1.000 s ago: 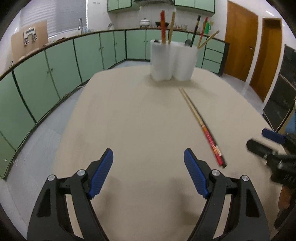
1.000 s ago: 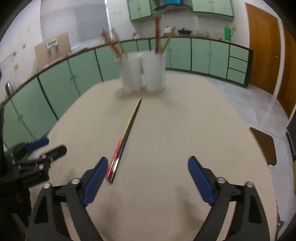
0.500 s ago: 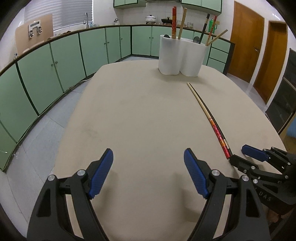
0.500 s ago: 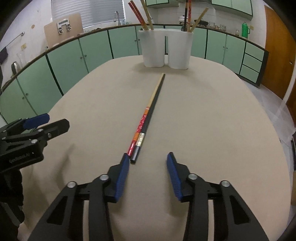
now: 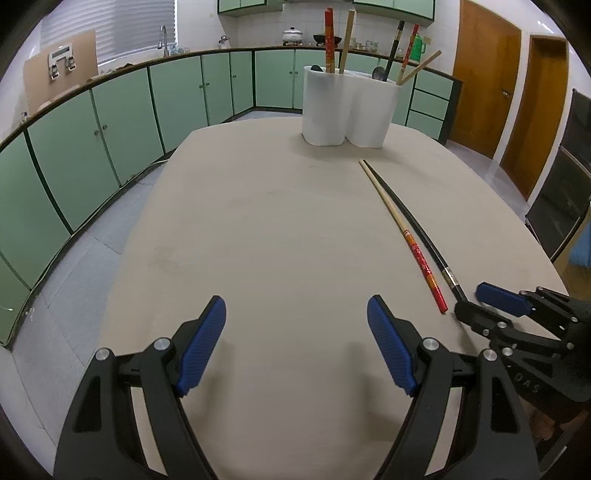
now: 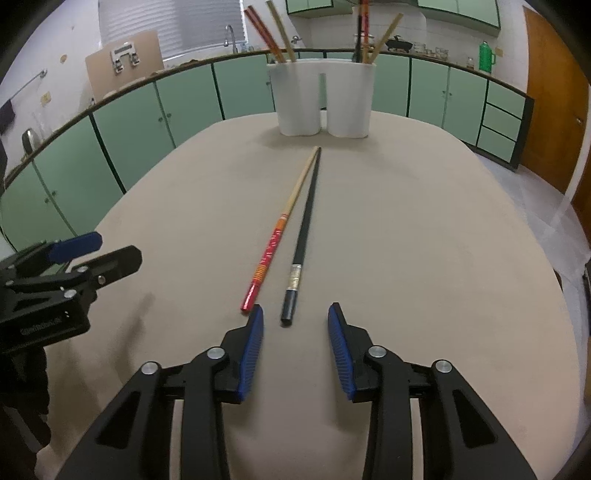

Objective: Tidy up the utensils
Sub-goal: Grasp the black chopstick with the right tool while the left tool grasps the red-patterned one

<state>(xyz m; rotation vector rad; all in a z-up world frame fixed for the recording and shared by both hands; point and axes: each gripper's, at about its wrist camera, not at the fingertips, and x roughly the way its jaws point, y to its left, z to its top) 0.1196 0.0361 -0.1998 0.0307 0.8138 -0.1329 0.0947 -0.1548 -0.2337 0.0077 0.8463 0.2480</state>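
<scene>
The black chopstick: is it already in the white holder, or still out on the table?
Out. The black chopstick lies flat on the table, before the white holder.

I am working in a kitchen: green cabinets [image 5: 177,99], a sink tap [image 5: 162,35], pots [image 5: 293,36] along the worktop.

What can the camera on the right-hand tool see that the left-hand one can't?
Only the right wrist view shows the right gripper head-on, its closing jaws straddling the near end of the black chopstick without pressing it, with the red chopstick just outside its left pad.

Only the left wrist view shows the left gripper head-on, wide open over bare table, plus two wooden doors.

Both show the two chopsticks lying side by side, the white holder already filled with utensils, and the green cabinets.
</scene>
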